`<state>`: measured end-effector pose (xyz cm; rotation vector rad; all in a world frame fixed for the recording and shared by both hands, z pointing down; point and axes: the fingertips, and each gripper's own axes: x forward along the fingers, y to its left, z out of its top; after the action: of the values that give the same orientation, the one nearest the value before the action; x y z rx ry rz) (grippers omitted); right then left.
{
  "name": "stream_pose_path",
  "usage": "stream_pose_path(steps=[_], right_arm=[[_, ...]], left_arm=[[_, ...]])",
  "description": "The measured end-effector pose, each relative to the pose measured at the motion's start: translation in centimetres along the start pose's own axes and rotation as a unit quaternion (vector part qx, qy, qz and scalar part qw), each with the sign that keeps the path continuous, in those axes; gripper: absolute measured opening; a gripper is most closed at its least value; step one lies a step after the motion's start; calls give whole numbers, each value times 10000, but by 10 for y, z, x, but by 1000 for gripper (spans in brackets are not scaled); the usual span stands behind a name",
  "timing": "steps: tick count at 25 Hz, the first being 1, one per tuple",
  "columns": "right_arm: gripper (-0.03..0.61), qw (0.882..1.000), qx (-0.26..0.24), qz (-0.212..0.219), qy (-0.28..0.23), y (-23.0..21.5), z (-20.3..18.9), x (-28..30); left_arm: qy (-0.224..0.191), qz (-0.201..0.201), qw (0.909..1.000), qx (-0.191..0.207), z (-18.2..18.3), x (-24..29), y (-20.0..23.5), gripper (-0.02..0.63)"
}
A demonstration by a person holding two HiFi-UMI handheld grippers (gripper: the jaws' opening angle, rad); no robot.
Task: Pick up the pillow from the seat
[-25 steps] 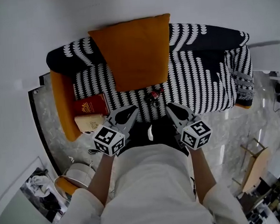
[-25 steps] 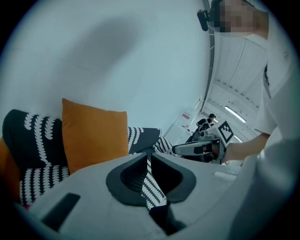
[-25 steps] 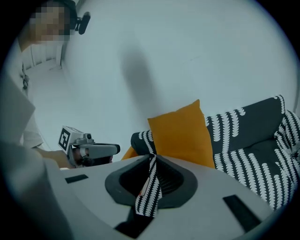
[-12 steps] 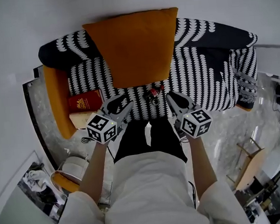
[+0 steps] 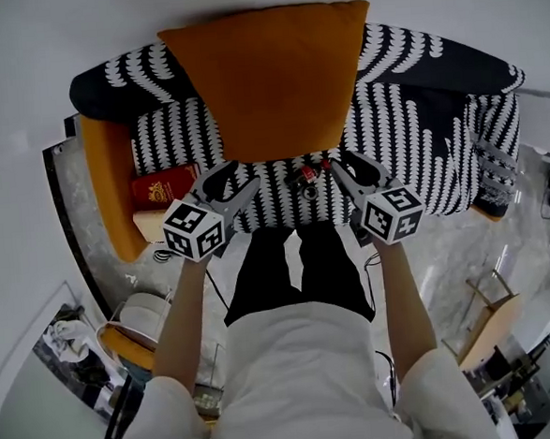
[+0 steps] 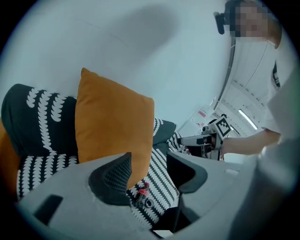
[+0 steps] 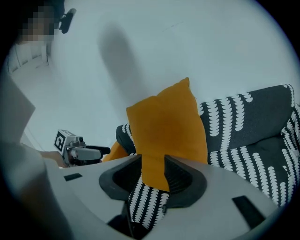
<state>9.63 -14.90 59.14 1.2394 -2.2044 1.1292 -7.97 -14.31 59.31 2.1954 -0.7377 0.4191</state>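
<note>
An orange pillow (image 5: 265, 78) stands upright against the back of the black-and-white patterned sofa (image 5: 411, 148). Both grippers hover over the seat's front edge, short of the pillow's lower corners. The left gripper (image 5: 236, 177) is below its left corner, jaws opening, nothing between them. The right gripper (image 5: 349, 165) is below its right corner, jaws also opening and empty. In the left gripper view the pillow (image 6: 112, 126) lies beyond the left gripper (image 6: 150, 171). In the right gripper view the pillow (image 7: 168, 126) lies behind the right gripper (image 7: 152, 176).
A small red-capped object (image 5: 302, 177) lies on the seat between the grippers. A red book (image 5: 165, 189) and a beige book (image 5: 151, 224) rest at the sofa's left end beside an orange cushion (image 5: 104, 193). A striped cloth (image 5: 492, 166) hangs at the right end. The person's legs stand against the sofa front.
Both grippers have moved forward toward the pillow, which now looks nearer and larger. Their jaws, shut a second ago, have parted, the left before the right.
</note>
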Motion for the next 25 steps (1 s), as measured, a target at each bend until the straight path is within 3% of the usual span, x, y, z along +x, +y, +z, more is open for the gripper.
stream_pose_path(steps=[8,15,25], right_arm=[[209,9999,-29,-54,151,-27,-12,18],[262,9994,-217,-224,175,-62,-4,35],[337,9970,-648,-378,172,-99,15,67]], left_arm=[[-34,192,9998,-35,-5,15,24,300],[-265,645,9975,-117,-1,26,64,370],[-152,1153,9932,-10,5,44,119,467]])
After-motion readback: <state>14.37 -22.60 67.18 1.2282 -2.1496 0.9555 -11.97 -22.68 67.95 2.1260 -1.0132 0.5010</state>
